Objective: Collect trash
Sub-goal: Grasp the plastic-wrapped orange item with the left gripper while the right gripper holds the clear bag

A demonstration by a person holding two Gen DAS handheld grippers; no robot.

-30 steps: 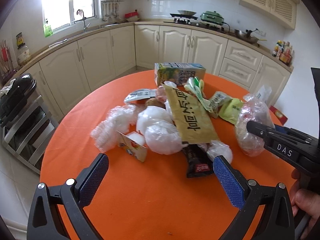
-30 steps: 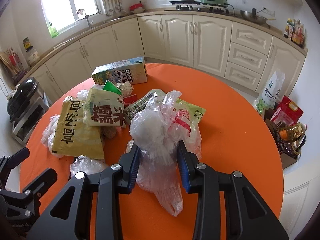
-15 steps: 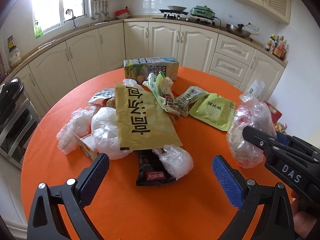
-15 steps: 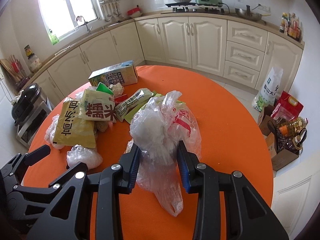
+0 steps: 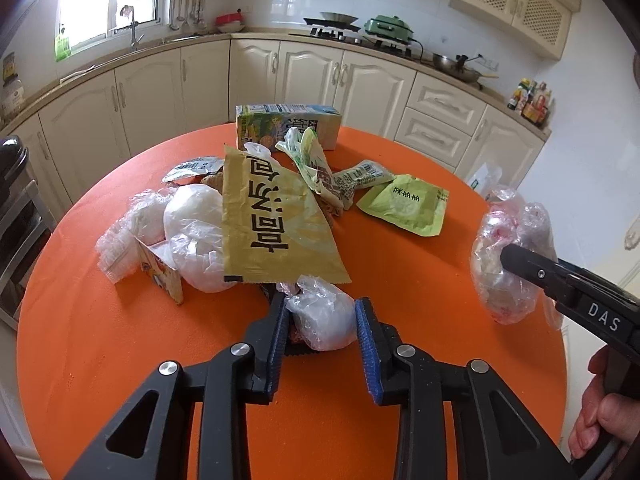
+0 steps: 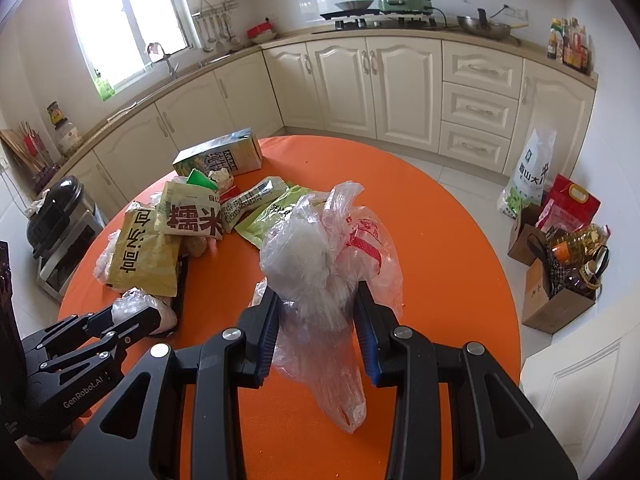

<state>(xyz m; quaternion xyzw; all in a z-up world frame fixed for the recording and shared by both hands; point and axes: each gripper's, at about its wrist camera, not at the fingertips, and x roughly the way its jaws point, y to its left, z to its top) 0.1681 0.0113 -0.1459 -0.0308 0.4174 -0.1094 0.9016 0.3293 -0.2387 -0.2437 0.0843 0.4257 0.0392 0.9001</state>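
We see a round orange table (image 5: 120,344) bearing a milk carton (image 5: 288,125), a yellow wrapper (image 5: 272,224), a green pouch (image 5: 406,208) and crumpled plastic bags (image 5: 192,236).

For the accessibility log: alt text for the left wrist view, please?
The left gripper closes around a small crumpled plastic bag at the near edge of a trash pile on an orange table; at right, the right gripper holds a bigger clear bag.

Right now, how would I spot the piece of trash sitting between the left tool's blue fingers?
Find the round orange table, then the big yellow wrapper with black lettering. At its near corner lies a small crumpled clear plastic bag, between the left gripper fingers. Unlike the larger white bundles nearby, it lies apart from them.
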